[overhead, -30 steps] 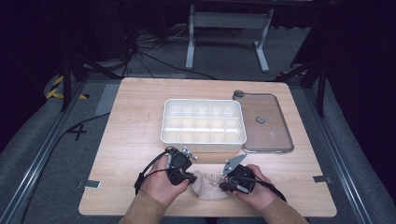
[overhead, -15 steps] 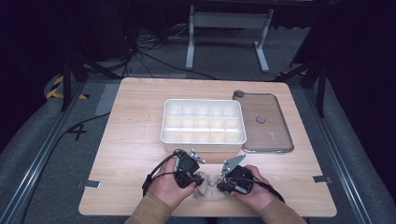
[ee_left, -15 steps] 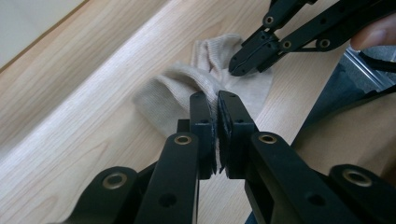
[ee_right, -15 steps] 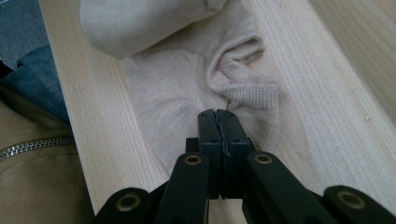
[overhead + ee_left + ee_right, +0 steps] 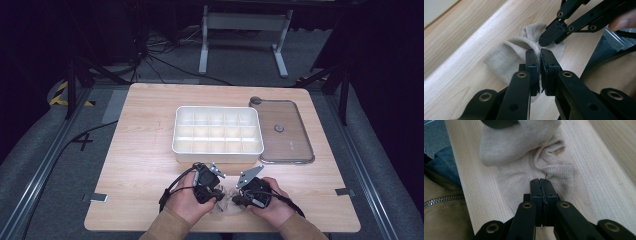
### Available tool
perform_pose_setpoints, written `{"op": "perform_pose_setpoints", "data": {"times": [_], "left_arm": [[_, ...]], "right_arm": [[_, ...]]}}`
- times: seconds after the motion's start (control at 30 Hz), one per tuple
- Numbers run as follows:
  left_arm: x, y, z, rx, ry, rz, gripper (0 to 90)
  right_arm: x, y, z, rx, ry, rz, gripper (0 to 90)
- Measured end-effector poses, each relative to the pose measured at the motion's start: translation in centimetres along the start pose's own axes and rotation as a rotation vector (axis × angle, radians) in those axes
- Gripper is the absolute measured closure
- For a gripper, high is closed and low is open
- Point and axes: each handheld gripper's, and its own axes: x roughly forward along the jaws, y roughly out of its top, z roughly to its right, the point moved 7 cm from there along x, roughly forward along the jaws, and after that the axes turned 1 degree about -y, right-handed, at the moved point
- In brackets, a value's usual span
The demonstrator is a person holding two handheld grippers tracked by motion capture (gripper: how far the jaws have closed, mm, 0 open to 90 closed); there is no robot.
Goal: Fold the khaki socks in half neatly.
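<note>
A beige sock (image 5: 225, 205) lies crumpled on the wooden table close to its front edge, between my two hands. In the left gripper view the sock (image 5: 506, 55) spreads out behind my left gripper (image 5: 540, 53), whose jaws are pressed together on a fold of its fabric. My right gripper (image 5: 542, 41) meets the same sock from the far side, jaws together at a bunched fold. In the right gripper view my right gripper (image 5: 540, 181) is shut with its tips on the wrinkled sock (image 5: 524, 152). In the high view the left gripper (image 5: 219, 198) and the right gripper (image 5: 235, 199) almost touch.
A white box (image 5: 218, 148) divided into several compartments stands at mid-table, just beyond the hands. Its clear lid (image 5: 290, 135) lies flat to the right of it. The table's front edge (image 5: 220, 231) runs right beneath the wrists.
Both hands have drawn closer together and nearer the front edge. The left gripper has moved right onto the sock, which is now more bunched between the two.
</note>
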Motion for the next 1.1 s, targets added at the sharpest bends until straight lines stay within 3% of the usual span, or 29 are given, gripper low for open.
{"op": "perform_pose_setpoints", "data": {"times": [0.07, 0.43, 0.67, 0.77, 0.97, 1.1], "left_arm": [[0.7, 0.1, -0.1, 0.007, -0.010, 0.008, 85.0], [0.7, 0.4, 0.6, 0.009, -0.047, 0.039, 85.1], [1.7, 0.1, 0.1, -0.007, -0.032, 0.020, 84.7], [1.9, 0.2, 0.3, -0.013, -0.037, 0.033, 84.1], [1.3, 0.4, 0.8, -0.010, -0.088, 0.057, 74.9], [0.4, 0.5, 0.9, -0.009, -0.081, 0.066, 70.3]], "right_arm": [[0.0, 0.0, 0.0, 0.000, 0.006, 0.001, 89.6], [0.0, 0.0, 0.0, 0.004, 0.005, 0.002, 89.7], [0.0, -0.1, 0.0, 0.006, 0.007, 0.003, 89.5], [0.0, 0.0, 0.0, 0.006, 0.000, 0.004, 89.3], [-0.6, 0.0, 0.2, 0.015, -0.001, 0.012, 87.2], [-2.1, 0.3, 0.5, 0.016, -0.012, 0.048, 87.9]]}}
